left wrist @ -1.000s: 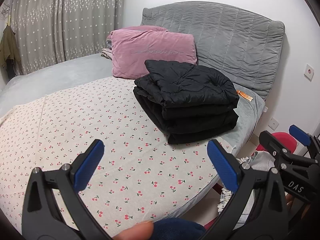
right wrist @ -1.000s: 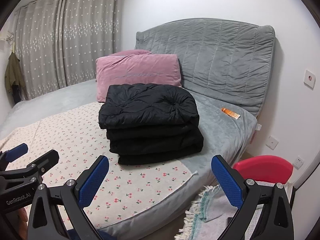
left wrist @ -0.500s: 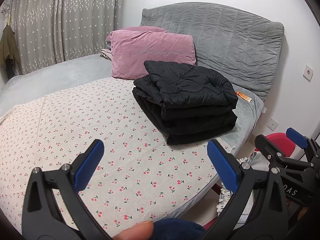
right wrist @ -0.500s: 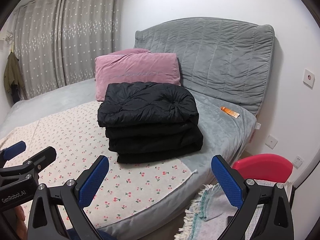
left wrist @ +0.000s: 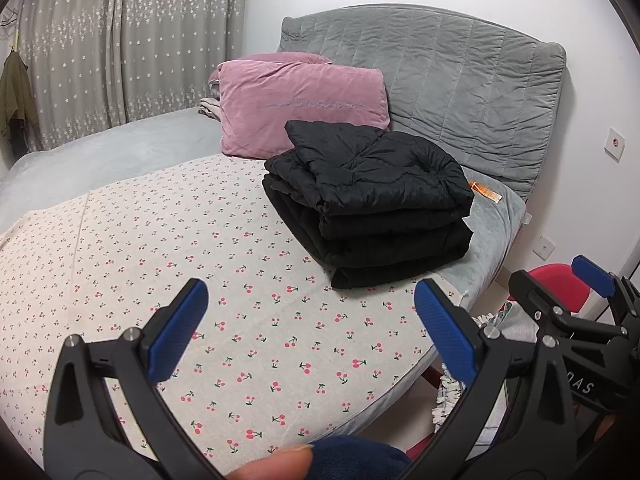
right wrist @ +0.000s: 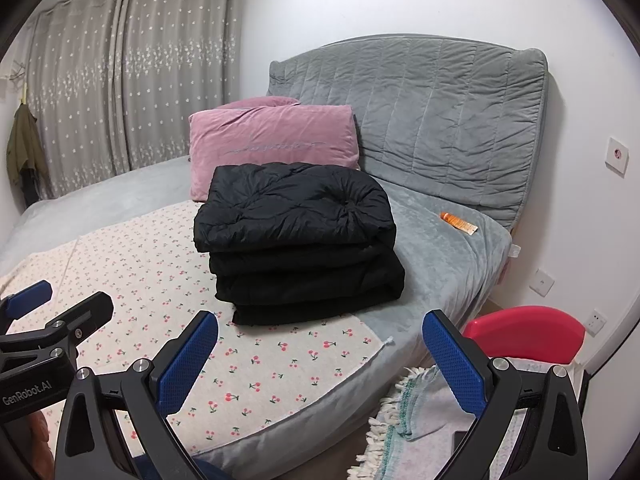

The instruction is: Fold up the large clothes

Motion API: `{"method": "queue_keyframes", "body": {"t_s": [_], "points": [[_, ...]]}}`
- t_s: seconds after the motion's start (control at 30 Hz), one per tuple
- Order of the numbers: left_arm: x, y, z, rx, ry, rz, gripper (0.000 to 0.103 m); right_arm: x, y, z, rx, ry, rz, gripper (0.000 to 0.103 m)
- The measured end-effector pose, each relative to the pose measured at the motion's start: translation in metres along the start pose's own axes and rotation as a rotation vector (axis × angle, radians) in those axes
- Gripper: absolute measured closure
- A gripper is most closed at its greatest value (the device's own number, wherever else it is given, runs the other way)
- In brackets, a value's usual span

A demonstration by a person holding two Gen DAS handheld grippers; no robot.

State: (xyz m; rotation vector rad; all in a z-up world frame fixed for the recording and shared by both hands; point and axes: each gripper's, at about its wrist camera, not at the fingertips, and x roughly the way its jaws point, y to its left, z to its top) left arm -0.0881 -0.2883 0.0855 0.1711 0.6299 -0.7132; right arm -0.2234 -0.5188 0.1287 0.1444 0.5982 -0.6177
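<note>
We held both grippers back from the bed (left wrist: 120, 168), with nothing between their fingers. The left gripper (left wrist: 308, 328) had its blue fingers (left wrist: 180, 326) spread wide over the cherry-print sheet (left wrist: 240, 264), and the right gripper (right wrist: 320, 360) was just as widely parted, hanging past the bed's rounded edge above the fringed rug (right wrist: 400, 412).

The black padded coat (right wrist: 296, 236) lay folded into a thick stack of several layers, sitting partly on the sheet and partly on the grey blanket (right wrist: 440, 248), just in front of the pink pillow (right wrist: 272, 144) and well apart from both grippers. We judged the folding itself to be done or nearly so, since the layers sat square on one another.

From here we saw a few ways it could go wrong. The coat looked puffy and slick, so the top layer might spring open or slide off if we nudged it, or if we gripped only one layer to shift the stack. The stack also sat near the side of the mattress towards the red stool (right wrist: 524, 334); a push in that direction, or the soft bedding sagging under pressure, could tip it toward the floor. The small orange tube (right wrist: 460, 222) lay near the stack and could get caught under it if we dragged the coat that way.
</note>
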Motion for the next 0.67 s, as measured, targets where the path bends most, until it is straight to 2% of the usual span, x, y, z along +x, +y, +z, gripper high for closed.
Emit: {"method": "queue_keyframes", "body": {"t_s": [0.67], "points": [[-0.0018,-0.0001,-0.0017,0.002,-0.004,-0.033,0.001,-0.004,0.0023,-0.0026,-0.003,0.0,-0.013,0.0]]}}
